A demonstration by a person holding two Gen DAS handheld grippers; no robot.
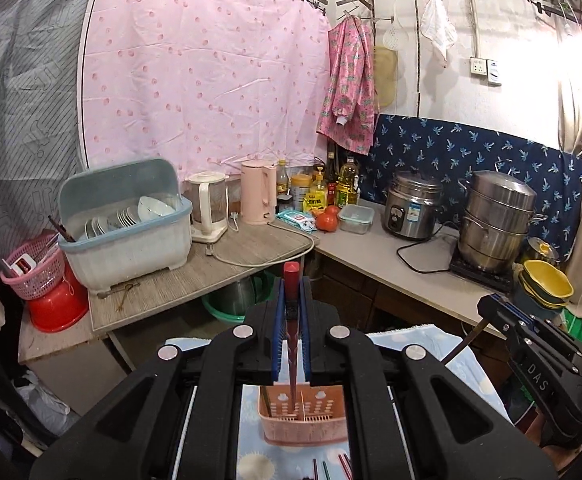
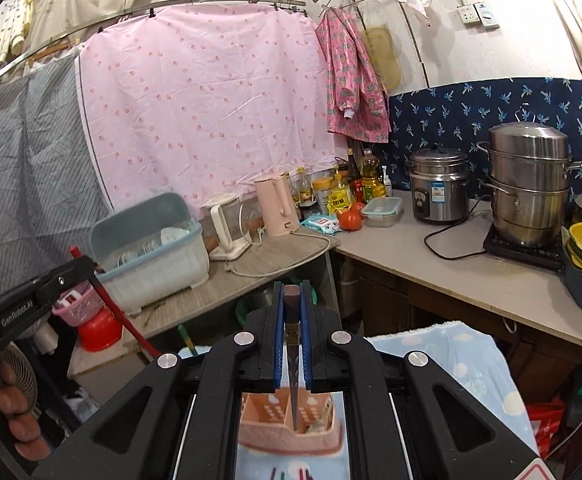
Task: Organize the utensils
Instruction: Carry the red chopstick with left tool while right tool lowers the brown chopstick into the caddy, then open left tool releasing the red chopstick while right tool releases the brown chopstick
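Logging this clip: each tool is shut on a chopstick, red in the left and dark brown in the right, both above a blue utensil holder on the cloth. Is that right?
Not quite: the utensil holder is pink, not blue, as the left wrist view shows. The rest holds: the left tool is shut on the red chopstick, the right tool on the dark brown chopstick, both above the holder on the cloth.
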